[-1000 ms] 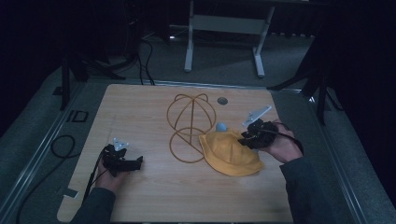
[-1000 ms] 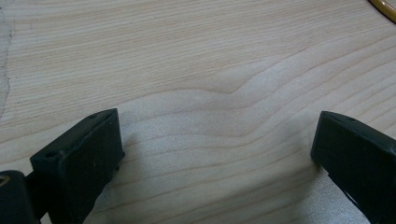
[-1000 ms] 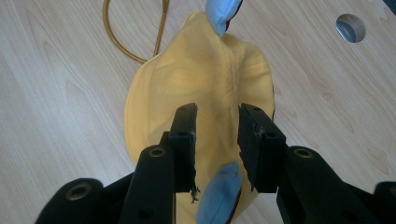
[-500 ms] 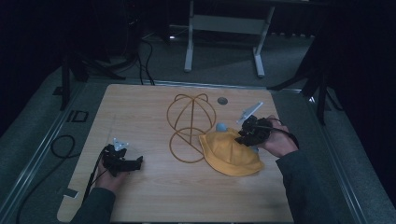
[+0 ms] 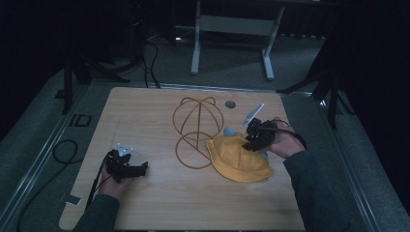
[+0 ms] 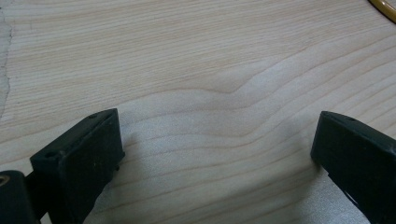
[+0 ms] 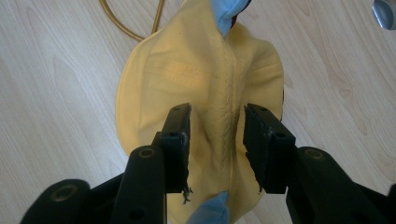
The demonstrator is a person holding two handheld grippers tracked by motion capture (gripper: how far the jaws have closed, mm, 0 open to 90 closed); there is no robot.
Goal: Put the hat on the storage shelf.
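Note:
A yellow fabric hat (image 5: 237, 160) with pale blue patches lies on the wooden table (image 5: 145, 108), right of centre. My right gripper (image 5: 251, 137) sits over its far right edge. In the right gripper view the jaws (image 7: 217, 116) are pinched on a raised fold of the hat's crown (image 7: 201, 79). A gold wire hat frame (image 5: 196, 126) stands just left of the hat, its ring touching the brim. My left gripper (image 5: 137, 169) rests near the front left of the table, jaws wide apart (image 6: 215, 140) over bare wood.
A small grey disc (image 5: 230, 104) lies on the table behind the wire frame. Cables (image 5: 63, 152) trail on the floor off the table's left edge. A white desk frame (image 5: 232, 29) stands beyond the far edge.
My right gripper has moved left and slightly away from me, onto the hat, and the hat's near edge has bunched up. The left gripper has stayed put.

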